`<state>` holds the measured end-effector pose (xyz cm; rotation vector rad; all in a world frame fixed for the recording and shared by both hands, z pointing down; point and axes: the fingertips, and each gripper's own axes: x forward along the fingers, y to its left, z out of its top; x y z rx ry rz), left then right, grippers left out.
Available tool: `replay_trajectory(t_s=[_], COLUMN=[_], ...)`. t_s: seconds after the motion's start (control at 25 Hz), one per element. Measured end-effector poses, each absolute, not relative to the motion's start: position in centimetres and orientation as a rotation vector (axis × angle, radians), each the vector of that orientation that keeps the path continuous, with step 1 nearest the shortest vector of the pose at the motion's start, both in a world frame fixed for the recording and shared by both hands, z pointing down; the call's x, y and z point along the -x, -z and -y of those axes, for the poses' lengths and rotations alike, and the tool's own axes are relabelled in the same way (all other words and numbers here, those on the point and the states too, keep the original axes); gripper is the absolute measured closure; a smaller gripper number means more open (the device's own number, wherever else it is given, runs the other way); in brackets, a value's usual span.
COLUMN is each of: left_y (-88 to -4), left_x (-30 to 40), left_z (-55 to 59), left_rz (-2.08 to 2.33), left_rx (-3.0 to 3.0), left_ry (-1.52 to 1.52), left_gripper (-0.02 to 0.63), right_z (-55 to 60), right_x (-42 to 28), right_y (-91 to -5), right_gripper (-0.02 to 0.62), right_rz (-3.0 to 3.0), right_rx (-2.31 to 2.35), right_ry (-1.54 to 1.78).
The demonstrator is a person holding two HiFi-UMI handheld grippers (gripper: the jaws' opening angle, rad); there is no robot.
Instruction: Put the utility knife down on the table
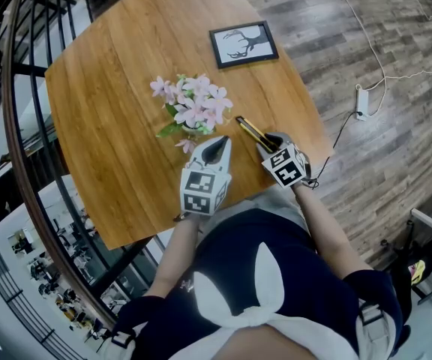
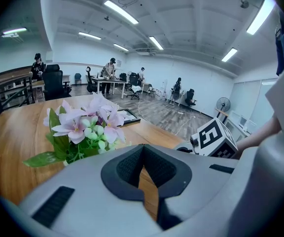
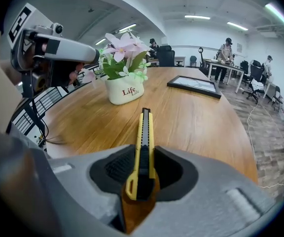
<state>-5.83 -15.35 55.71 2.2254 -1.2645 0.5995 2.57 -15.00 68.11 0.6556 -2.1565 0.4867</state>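
The left tool (image 1: 217, 145) angles downward beside the potted flowers (image 1: 195, 107), jaws clenched on nothing. The right tool (image 1: 273, 144) tilts more steeply, grasping the utility knife (image 1: 251, 131) by its rear end. Both hang over the near edge of the wooden surface (image 1: 118, 88); plank floor (image 1: 396, 126) lies to the right. The knife's long axis runs away from the person, its tip aimed between the pot and a framed picture (image 1: 243, 44).

A wooden table (image 1: 126, 88) bears pink flowers (image 1: 193, 105) near its middle and a framed picture (image 1: 243, 44) towards its far edge. The left gripper (image 1: 216, 147) points at the flowers from just beside them. A yellow knife (image 1: 253, 132) sticks out ahead of the right gripper (image 1: 271, 142), over the table to the right of the flowers.
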Motion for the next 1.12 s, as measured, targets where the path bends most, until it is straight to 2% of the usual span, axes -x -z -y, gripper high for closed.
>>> replay_trajectory(t_s=[0.28, 0.48, 0.68, 0.96, 1.12], left_y=[-55.8, -55.5, -55.1, -54.4, -53.7], left_x=[5.6, 6.2, 6.6, 6.9, 7.0], left_z=[15.0, 14.4, 13.7, 12.9, 12.4], left_rz=[1.277, 1.296, 1.312, 1.306, 1.289], left_rx=[-2.235, -2.222, -2.217, -2.239, -2.259], left_ry=[-0.61, -0.605, -0.605, -0.61, -0.602], left_gripper=[0.589, 0.589, 0.589, 0.589, 0.589], right_z=[14.7, 14.1, 14.5, 15.1, 14.8], right_x=[-2.5, -2.1, -2.0, -2.2, -2.3], right_y=[-68.2, -68.1, -67.7, -64.0, -61.1], right_gripper=[0.464, 0.413, 0.394, 0.396, 0.421], right_rz=[2.179, 2.187, 2.177, 2.239, 2.279], right_rx=[-0.645, -0.641, -0.665, -0.755, -0.806], right_ry=[-0.468, -0.48, -0.455, -0.44, -0.425])
